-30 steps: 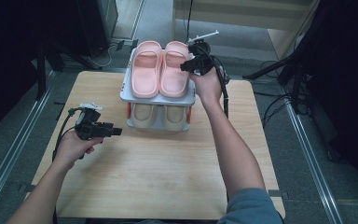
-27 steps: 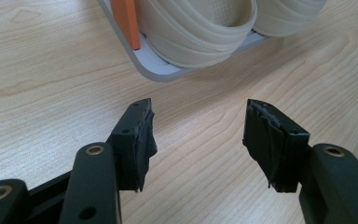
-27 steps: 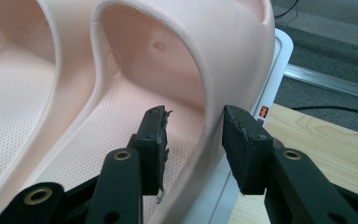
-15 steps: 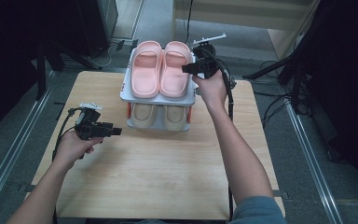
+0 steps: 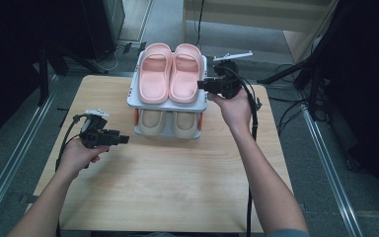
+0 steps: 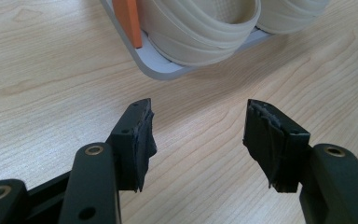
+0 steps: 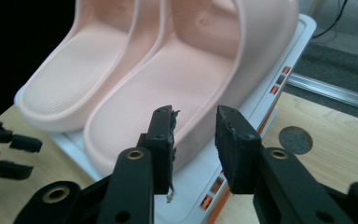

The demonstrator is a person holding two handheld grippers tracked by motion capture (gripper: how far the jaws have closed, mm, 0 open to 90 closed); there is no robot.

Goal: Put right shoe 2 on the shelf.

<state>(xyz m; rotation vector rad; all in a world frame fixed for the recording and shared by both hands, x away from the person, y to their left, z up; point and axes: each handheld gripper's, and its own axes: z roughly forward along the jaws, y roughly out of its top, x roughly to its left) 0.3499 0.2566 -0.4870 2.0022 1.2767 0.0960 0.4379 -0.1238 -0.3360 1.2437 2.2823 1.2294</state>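
The left gripper (image 5: 121, 139) is resting low over the tabletop (image 5: 177, 187) on the person's near left, its jaws standing wide apart with nothing between them. They are pointing toward the lower shelf of the shoe rack (image 5: 134, 96), where a pair of beige slippers (image 6: 200, 23) is sitting just ahead of them.

Farther off, the right gripper (image 5: 201, 85) is hovering at the right edge of the rack's upper shelf, aimed leftward across it. Its jaws have just been closing and are standing partly apart, pressing on nothing. The right pink slipper (image 7: 191, 70) is lying just beyond the jaws, its near side wall facing them and its long axis running away from the person, crosswise to the jaws' reach. The right hand is by far the nearer to this slipper, so the grab is probably falling to that side wall.
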